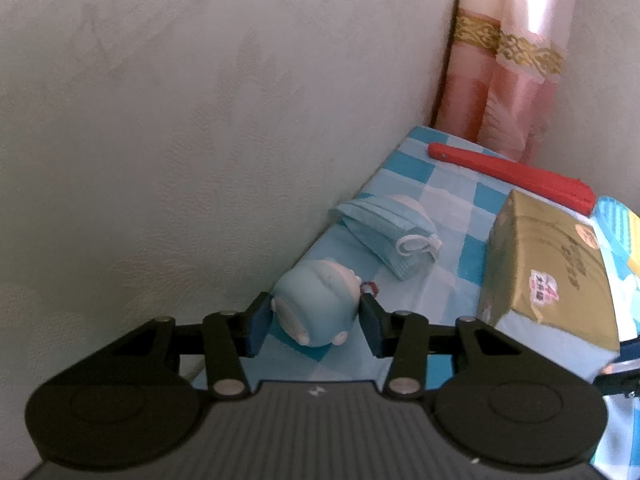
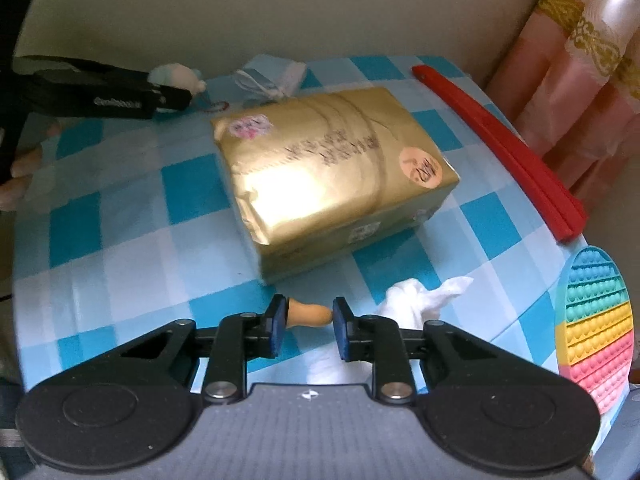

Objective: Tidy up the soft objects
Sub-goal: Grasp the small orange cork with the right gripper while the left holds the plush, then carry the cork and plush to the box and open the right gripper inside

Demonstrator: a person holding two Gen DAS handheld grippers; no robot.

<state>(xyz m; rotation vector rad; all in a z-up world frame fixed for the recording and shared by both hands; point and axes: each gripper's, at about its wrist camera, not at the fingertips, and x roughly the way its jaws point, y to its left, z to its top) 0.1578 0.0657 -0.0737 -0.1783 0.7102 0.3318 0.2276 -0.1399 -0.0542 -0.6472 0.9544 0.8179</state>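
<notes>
A: What is the left gripper (image 1: pixel 316 318) doing?

B: Its fingers (image 1: pixel 258 326) sit on either side of a small pale blue plush toy (image 1: pixel 316 306) lying on the counter (image 1: pixel 444 200), close to the wall. The left finger touches the toy's side; the right finger is at its other side, but I cannot tell for sure that it presses. A little red loop hangs off the toy there.

A: And the right gripper (image 2: pixel 310 322)?

B: Clenched on a small tan, peanut-shaped squishy (image 2: pixel 310 313). Both blue pads meet its ends, and it lies crosswise between them just over the checked blue-and-white cloth.

A: What else is on the counter?

B: A gold-wrapped pack (image 2: pixel 332 176) in the middle, lying flat. Behind the toy, a folded blue face mask (image 1: pixel 390 236) with white ear loops. A crumpled white tissue (image 2: pixel 420 300) lies just beside the right gripper's right finger. A long red stick-like thing (image 2: pixel 500 148) runs along the far right edge, and a rainbow bubble-pop mat (image 2: pixel 596 320) lies at the near right edge.

A: Anything around the counter?

B: A pink curtain (image 1: pixel 508 80) with a gold band hangs in the corner. In the right wrist view, a person's hand (image 2: pixel 24 172) shows at the left edge holding the left gripper.
</notes>
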